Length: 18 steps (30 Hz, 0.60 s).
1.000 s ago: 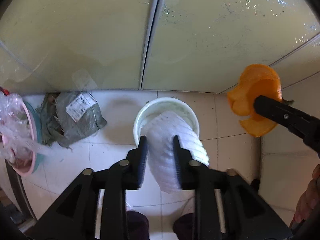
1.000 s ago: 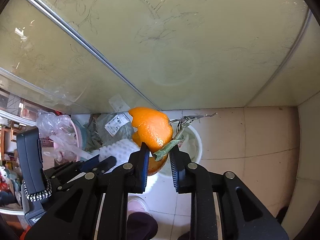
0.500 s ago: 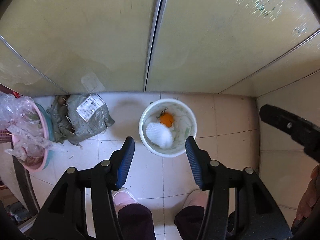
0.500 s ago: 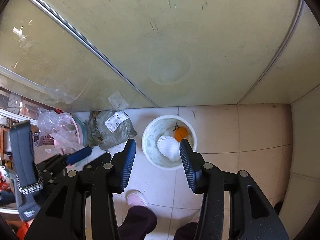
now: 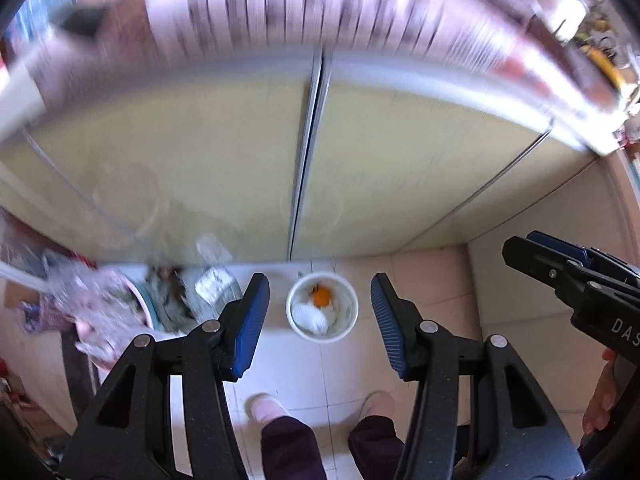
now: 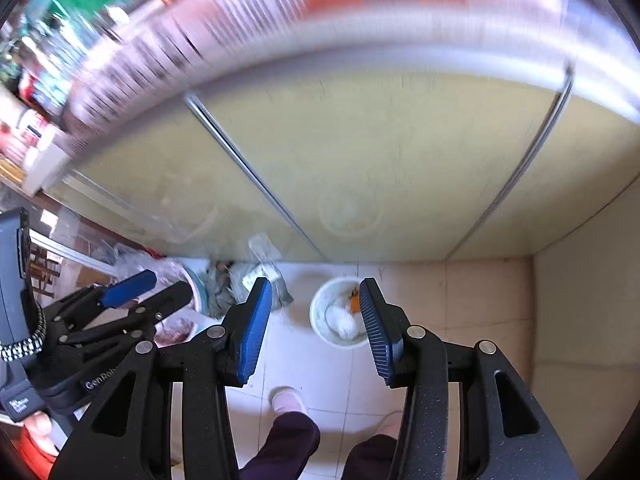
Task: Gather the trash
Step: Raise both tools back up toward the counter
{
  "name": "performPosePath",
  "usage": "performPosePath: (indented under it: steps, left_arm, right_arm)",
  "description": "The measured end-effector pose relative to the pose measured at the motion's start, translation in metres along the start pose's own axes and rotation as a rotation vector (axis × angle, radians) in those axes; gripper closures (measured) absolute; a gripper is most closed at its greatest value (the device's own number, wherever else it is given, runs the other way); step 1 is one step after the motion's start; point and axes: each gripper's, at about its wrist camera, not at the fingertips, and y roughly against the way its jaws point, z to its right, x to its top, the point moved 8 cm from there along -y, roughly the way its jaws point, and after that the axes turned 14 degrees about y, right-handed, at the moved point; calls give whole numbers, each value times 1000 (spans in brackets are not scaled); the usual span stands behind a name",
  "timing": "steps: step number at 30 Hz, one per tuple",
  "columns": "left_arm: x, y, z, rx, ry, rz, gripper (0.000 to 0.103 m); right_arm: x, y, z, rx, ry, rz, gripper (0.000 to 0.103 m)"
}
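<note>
Between the blue pads of the left gripper (image 5: 318,320) nothing is held; jaws stand wide apart, pointing down at the floor. Right gripper (image 6: 314,322): same condition, jaws spread, empty.

Directly framed by the left jaws, far below: white bin (image 5: 347,303) on the tile floor, upright, mouth open to the tool. Contents visible: orange peel (image 5: 322,297) toward the far side, white foam fruit net (image 5: 309,317) on the near side, the two touching. Right wrist view shows the same bin (image 6: 320,316), sitting right of centre in its gap, peel partly behind the right finger.

Left of the bin, well apart from it: a crumpled grey-green bag with a label (image 5: 212,286) on the floor, and beyond that a pink basin (image 5: 138,304) with plastic wrapping.

Judgement: both carried items are deposited. If more trash is to be collected, the grey-green bag lies to the left of both tools, so the left gripper is the nearer one. Its long axis cannot be told; the frame is blurred there.

Person's feet (image 5: 266,406) stand just short of the bin.
</note>
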Motion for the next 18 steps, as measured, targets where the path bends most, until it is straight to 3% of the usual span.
performPosePath:
  steps: [11, 14, 18]
  left_arm:
    - [89, 179, 32, -132, -114, 252, 49]
    - [106, 221, 32, -164, -145, 329, 43]
    - [118, 264, 35, -185, -179, 413, 41]
  right_arm:
    - [80, 177, -35, -168, -16, 280, 60]
    - [96, 204, -53, -221, -20, 346, 53]
    - [109, 234, -67, -282, -2, 439, 35]
